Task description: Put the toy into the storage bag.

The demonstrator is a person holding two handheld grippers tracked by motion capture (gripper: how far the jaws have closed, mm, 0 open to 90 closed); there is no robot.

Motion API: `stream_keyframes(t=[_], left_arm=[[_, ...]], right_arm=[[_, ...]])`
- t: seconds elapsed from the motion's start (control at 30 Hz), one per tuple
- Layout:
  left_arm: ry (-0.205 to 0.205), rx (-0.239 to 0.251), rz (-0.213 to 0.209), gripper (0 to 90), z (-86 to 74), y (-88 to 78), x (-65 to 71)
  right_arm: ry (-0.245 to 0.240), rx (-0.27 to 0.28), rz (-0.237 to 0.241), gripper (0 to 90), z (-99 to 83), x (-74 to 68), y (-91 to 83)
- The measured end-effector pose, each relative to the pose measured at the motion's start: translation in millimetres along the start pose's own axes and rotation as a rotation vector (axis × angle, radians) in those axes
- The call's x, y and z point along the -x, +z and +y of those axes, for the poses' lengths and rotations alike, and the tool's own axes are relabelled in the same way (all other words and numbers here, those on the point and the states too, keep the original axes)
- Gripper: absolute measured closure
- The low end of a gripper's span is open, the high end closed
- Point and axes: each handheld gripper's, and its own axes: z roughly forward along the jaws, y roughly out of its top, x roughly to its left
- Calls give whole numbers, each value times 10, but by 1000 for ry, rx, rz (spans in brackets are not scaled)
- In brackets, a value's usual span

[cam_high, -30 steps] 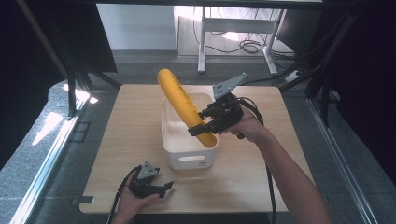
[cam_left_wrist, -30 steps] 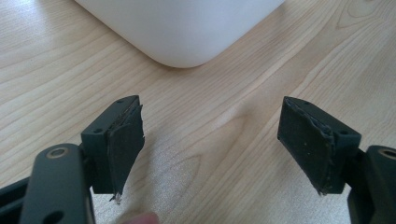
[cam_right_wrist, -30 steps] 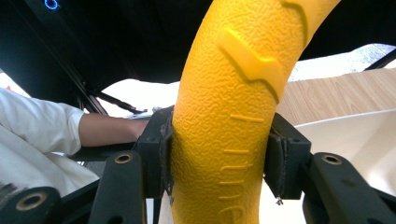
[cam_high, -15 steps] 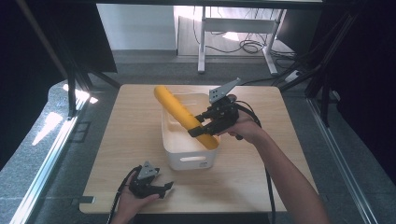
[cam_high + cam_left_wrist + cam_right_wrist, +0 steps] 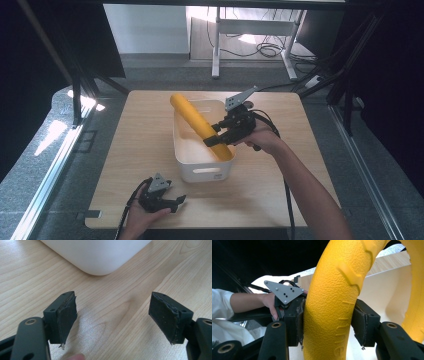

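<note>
A long yellow textured tube slants across the white bin. Its lower end is inside the bin and its upper end sticks out past the far left rim. My right gripper is shut on the tube near its lower end. In the right gripper view the pads press both sides of the yellow tube above the bin's inner wall. My left gripper rests open on the table near the front edge. Its jaws stand wide apart over bare wood, facing the bin's corner.
The wooden table has bare room left and right of the bin. A metal rail runs along the floor at the left, and cables and desk legs lie beyond the far edge. The other hand's gripper with its grey plate shows behind the tube.
The right gripper has lowered the yellow tube, so that its lower end has sunk into the bin and its upper end has dropped toward the rim. The left gripper has not moved.
</note>
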Motion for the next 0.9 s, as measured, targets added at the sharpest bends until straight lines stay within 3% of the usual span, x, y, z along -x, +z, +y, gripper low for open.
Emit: stream_keyframes(t=[0.23, 0.37, 0.6, 0.73, 0.9], left_arm=[[-7, -2, -3, 227, 7, 7, -18], [-16, -4, -7, 227, 19, 12, -34], [-21, -5, -1, 226, 25, 22, -56], [-19, 3, 0, 225, 24, 1, -52], [-15, 10, 1, 225, 18, -39, -56]], right_arm=[[5, 1, 8, 462, -3, 8, 6], [10, 11, 8, 381, -7, 0, -7], [-1, 96, -3, 298, -38, -43, -155], [0, 158, -47, 299, -110, -72, -272], [16, 243, -156, 315, -317, -119, -467]])
